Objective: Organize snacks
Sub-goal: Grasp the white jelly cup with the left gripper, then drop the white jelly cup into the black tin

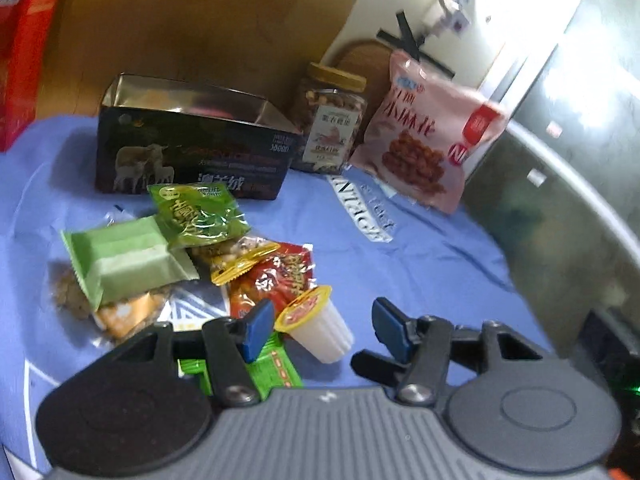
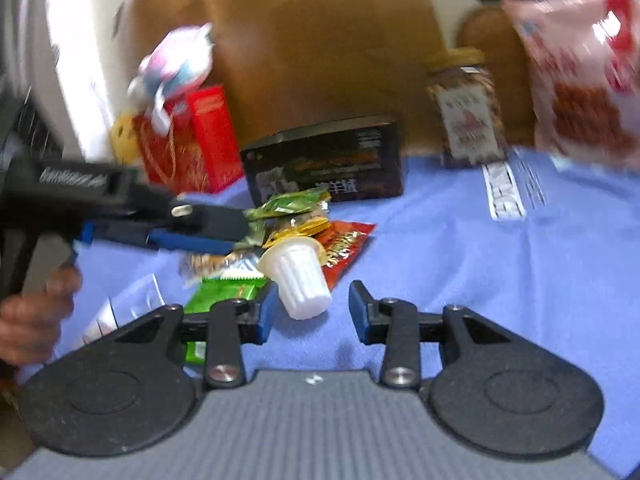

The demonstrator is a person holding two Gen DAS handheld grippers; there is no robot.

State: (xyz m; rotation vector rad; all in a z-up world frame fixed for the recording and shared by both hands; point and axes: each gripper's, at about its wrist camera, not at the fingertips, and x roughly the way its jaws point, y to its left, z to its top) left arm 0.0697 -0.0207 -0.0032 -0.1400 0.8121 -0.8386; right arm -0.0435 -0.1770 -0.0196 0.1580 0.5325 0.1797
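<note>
**Two grippers close on a jelly cup beside a snack pile**

A small white ribbed plastic jelly cup with a yellow foil lid [image 1: 318, 326] lies tipped on its side on the blue cloth [image 1: 420, 256], at the edge of a heap of wrapped snacks. The left gripper [image 1: 318, 330] and the right gripper [image 2: 312, 310] both stand wide apart, holding nothing, each bracketing the cup. An open dark cardboard box [image 1: 192, 152] waits behind. The risk: the round cup may roll or squirt away if pinched off-centre, or both grippers may collide.
</note>
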